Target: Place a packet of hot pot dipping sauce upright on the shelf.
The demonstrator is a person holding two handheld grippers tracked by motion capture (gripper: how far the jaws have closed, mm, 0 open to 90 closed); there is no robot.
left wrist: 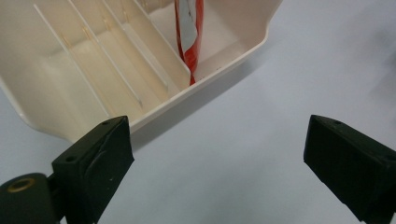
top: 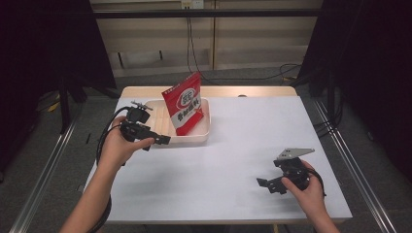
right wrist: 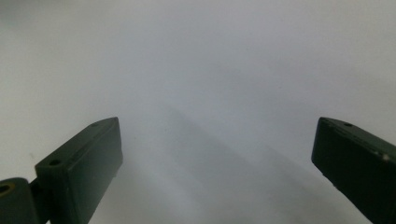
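Observation:
A red snack bag with white lettering stands tilted in the right end of a cream divided tray at the table's back left. My left gripper hovers just in front of the tray's front left wall, open and empty. In the left gripper view the tray with its thin dividers lies ahead of the wide-apart jaws, and the bag shows edge-on in the far slot. My right gripper rests low at the table's front right, open with nothing in it, over bare white tabletop.
The white table spreads between the two grippers. A wooden strip runs along its back edge. Dark curtains, cables and metal floor rails surround the table. The tray's left slots hold nothing.

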